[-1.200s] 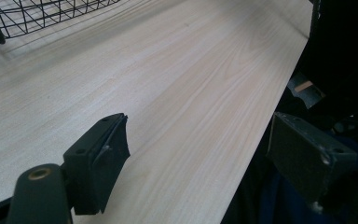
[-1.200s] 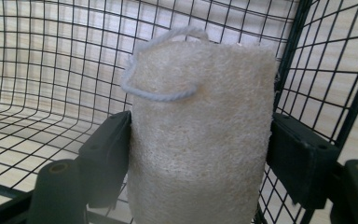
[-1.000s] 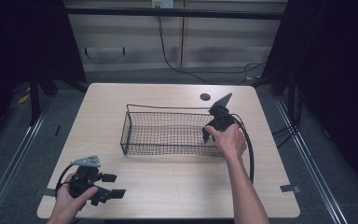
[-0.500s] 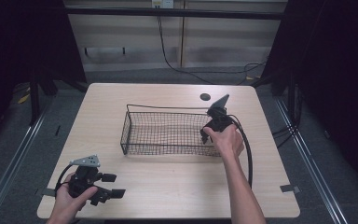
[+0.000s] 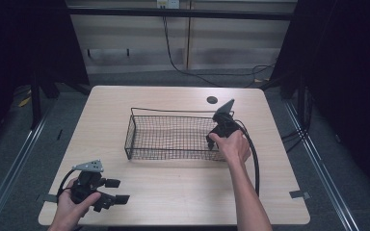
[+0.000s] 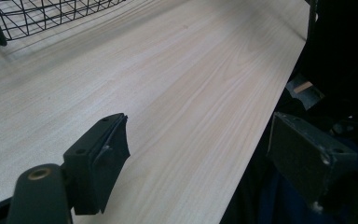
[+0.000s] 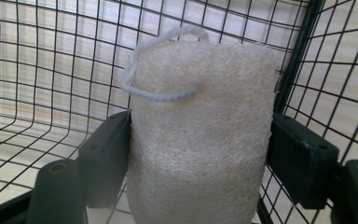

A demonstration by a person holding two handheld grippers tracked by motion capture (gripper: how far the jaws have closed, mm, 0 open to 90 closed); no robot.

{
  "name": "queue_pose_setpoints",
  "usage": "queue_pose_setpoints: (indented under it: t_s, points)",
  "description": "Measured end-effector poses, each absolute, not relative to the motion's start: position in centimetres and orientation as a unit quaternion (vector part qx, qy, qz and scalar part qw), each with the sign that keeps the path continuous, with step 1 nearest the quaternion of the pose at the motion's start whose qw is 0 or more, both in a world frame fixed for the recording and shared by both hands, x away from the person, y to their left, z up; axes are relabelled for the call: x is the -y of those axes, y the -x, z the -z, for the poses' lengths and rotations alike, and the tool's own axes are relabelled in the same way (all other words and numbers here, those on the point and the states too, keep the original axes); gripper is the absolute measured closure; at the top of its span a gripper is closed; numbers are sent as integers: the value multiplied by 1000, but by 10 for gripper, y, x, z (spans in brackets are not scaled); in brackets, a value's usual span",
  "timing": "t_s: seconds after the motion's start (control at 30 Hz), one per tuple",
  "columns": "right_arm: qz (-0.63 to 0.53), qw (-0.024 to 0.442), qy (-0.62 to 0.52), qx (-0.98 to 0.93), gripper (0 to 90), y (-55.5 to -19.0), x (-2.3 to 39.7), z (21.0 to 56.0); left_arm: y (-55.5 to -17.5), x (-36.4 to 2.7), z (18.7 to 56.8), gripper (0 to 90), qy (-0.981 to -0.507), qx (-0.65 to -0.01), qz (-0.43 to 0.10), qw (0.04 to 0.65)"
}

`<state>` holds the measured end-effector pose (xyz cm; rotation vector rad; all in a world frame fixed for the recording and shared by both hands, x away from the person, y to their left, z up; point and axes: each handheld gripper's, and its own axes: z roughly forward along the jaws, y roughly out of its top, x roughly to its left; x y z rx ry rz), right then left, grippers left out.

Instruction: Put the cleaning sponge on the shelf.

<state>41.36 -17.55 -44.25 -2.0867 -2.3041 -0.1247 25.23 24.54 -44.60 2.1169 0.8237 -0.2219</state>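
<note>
- Right now, nearest the person, the left gripper point(image 5: 107, 192) rests low at the table's point(image 5: 173, 202) front left corner, jaws spread wide around nothing, well apart from the basket point(image 5: 168, 137).
- Farther off, the right gripper point(image 7: 198, 158) squeezes a pale loofah sponge point(image 7: 200, 140) inside the basket's right end; both pads press its sides, with the string loop point(image 7: 161, 88) above them.
- To place it well, I'd lower until the sponge rests on the mesh, keep off the side wire, then release gently.
</note>
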Motion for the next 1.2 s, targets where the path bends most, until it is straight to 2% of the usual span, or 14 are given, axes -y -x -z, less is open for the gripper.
queue_pose_setpoints:
  t_s: [0.6, 0.83, 1.2]
  points:
    - [17, 9, 669, 743, 236, -417, 170, 446, -252, -245, 446, 197, -843, -327, 89, 418]
    - [13, 17, 665, 746, 158, -417, 168, 446, -252, -245, 446, 197, -842, -326, 90, 419]
    - [28, 8, 663, 748, 160, -414, 172, 440, -252, -245, 446, 197, -844, -325, 91, 417]
